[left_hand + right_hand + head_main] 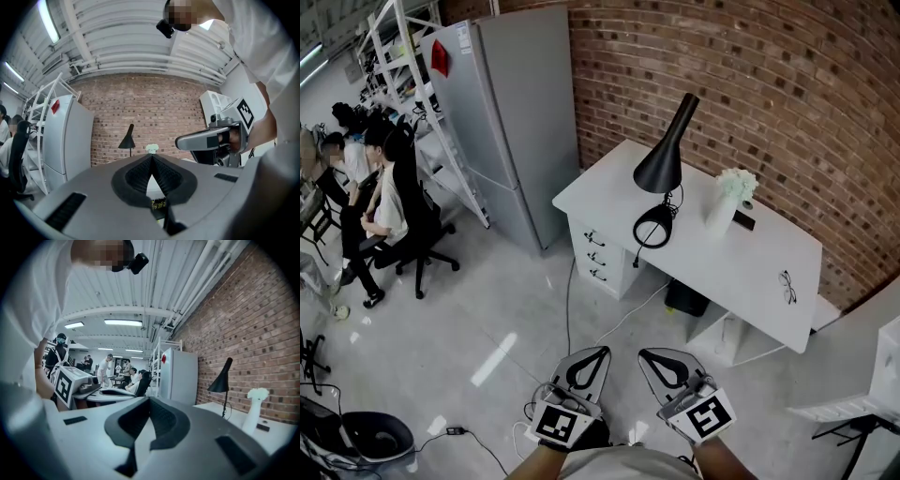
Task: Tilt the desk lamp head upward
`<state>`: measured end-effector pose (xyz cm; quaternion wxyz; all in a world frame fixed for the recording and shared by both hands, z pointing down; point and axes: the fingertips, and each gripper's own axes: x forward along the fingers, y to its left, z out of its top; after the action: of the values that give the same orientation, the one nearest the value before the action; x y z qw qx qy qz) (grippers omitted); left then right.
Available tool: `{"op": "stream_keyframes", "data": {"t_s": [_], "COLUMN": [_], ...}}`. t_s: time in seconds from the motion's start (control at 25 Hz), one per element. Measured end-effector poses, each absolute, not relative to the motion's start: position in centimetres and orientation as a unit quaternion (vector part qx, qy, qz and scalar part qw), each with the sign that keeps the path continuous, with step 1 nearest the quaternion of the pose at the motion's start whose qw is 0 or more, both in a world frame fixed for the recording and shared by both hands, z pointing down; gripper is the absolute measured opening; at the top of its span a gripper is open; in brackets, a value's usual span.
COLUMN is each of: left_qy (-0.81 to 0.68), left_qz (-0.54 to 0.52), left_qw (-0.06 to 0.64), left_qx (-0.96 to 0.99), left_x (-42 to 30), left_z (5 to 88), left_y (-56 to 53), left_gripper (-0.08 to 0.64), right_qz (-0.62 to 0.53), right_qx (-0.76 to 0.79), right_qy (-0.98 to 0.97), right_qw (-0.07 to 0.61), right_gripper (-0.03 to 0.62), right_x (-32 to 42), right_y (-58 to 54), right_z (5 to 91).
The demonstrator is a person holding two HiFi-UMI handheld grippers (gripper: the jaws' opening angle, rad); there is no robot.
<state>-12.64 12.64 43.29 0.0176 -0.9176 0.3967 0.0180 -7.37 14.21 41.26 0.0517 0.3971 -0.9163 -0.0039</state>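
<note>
The left gripper (600, 352) is holding its jaws clenched together, with nothing between them. The right gripper (647, 354) is presenting the same condition, tips meeting and empty. Both are hovering side by side over the grey floor (502, 300), well apart from the white desk (764, 258). The desk lamp (660, 171) is standing on the desk's left part, its ring base resting on the top and its black cone head pointing downward. A white vase (724, 208) is standing just beside the lamp. A pair of glasses (787, 286) is lying near the desk's front edge. The desk is sitting against a brick wall (769, 84), with a grey refrigerator (511, 112) to its left. Seated people (380, 192) are occupying chairs beyond the refrigerator.
</note>
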Motion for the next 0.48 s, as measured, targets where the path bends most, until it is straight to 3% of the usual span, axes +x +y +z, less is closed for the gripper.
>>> {"op": "stream_keyframes", "data": {"t_s": [0.48], "left_qy": [0.384], "left_qz": [0.033], "left_qw": [0.016], "left_qx": [-0.922], "left_x": [-17.3], "left_z": [42.9], "left_y": [4.5], "left_gripper": [0.008], "right_qz": [-0.009], "right_qx": [0.402], "right_qy": [-0.914], "right_qw": [0.059], "right_gripper": [0.017], "right_x": [-12.6], "right_y": [6.3], "right_z": [40.9]}}
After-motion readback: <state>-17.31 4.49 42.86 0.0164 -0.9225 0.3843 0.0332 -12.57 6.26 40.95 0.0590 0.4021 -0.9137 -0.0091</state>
